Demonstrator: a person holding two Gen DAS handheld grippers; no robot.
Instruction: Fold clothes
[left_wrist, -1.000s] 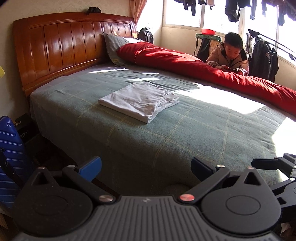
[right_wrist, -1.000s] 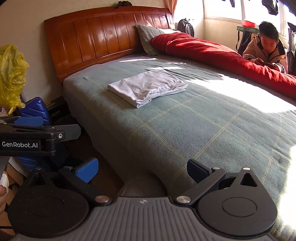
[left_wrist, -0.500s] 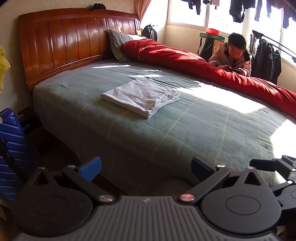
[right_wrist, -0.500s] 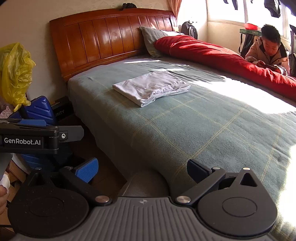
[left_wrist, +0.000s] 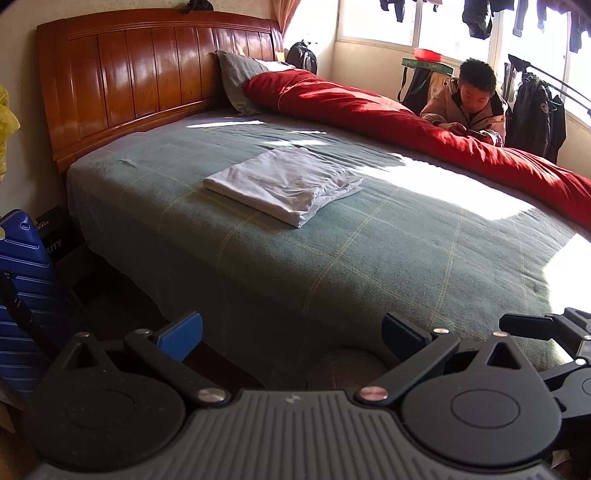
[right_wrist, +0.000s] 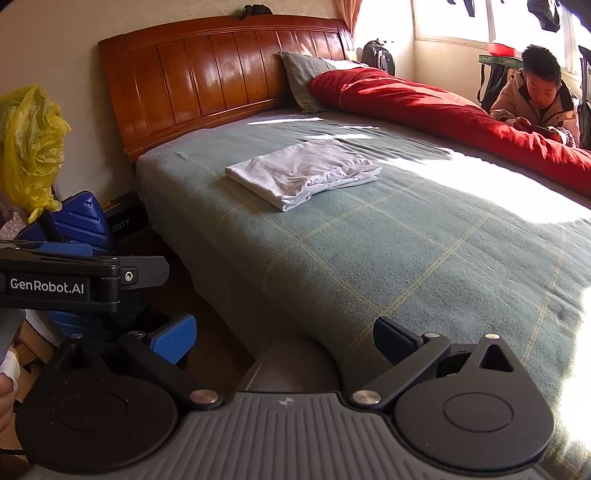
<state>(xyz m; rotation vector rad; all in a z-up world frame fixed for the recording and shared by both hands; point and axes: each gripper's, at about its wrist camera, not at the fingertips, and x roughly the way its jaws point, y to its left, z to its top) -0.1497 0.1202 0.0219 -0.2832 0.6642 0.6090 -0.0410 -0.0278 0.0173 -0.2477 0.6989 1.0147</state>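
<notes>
Left tool (left_wrist: 291, 334): jaws spread wide, nothing between them, held low off the near edge of the bed (left_wrist: 332, 258). Two blue pads (left_wrist: 181, 334) visible, one per finger. Right tool (right_wrist: 282, 338): also wide open and empty, same low station at the bed's near side, its right finger over the blanket edge, its left over the floor gap.

Count: two tools, one folded garment, one pillow, one red quilt, one person on the far side.

Folded white garment (left_wrist: 284, 184) lies flat on the green checked blanket, a neat rectangle, left of centre, well apart from both tools and nearer the headboard (left_wrist: 147, 77) than the foot. Same garment in the right wrist view (right_wrist: 304, 171), layered edges facing right.

Red quilt (left_wrist: 406, 122) runs along the far side of the bed; grey pillow (left_wrist: 240, 79) leans at the headboard, its right end touching the quilt. A person (left_wrist: 469, 107) in a tan jacket leans on the quilt at far right, holding something dark in both hands.

View differences: the right wrist view alone shows a yellow plastic bag (right_wrist: 31, 144) at far left in full, and the left tool's body from the side with "GenRobot.AI" lettering. The left wrist view shows only part of the right tool's black linkage at its right edge, and dark clothes (left_wrist: 539, 110) hanging by the window. A blue ribbed suitcase (left_wrist: 22, 288) stands on the floor at left in both views.
</notes>
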